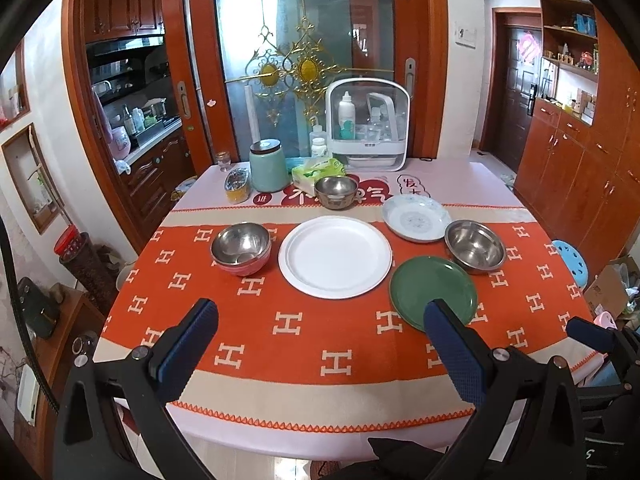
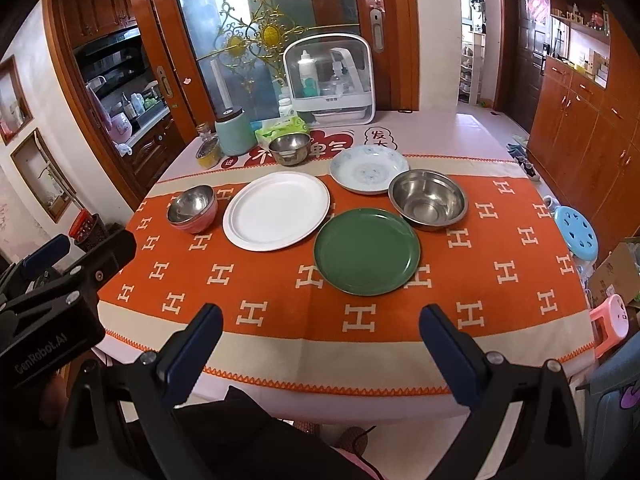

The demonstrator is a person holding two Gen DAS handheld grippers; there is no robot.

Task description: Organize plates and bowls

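Orange cloth covers the counter (image 2: pixel 280 320), where white plate (image 2: pixel 277 210), green plate (image 2: pixel 367 251), patterned plate (image 2: pixel 369 169) and three steel bowls lie scattered, probably awaiting stacking, both grippers, left (image 1: pixel 320 344) and right (image 2: pixel 320 342), hovering with jaws wide, empty

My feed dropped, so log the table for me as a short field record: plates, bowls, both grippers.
plates: white plate, green plate, patterned plate, all lying separately
bowls: pink-sided bowl, large steel bowl, small steel bowl
stacked: none
left gripper: open, empty
right gripper: open, empty
surface: orange tablecloth
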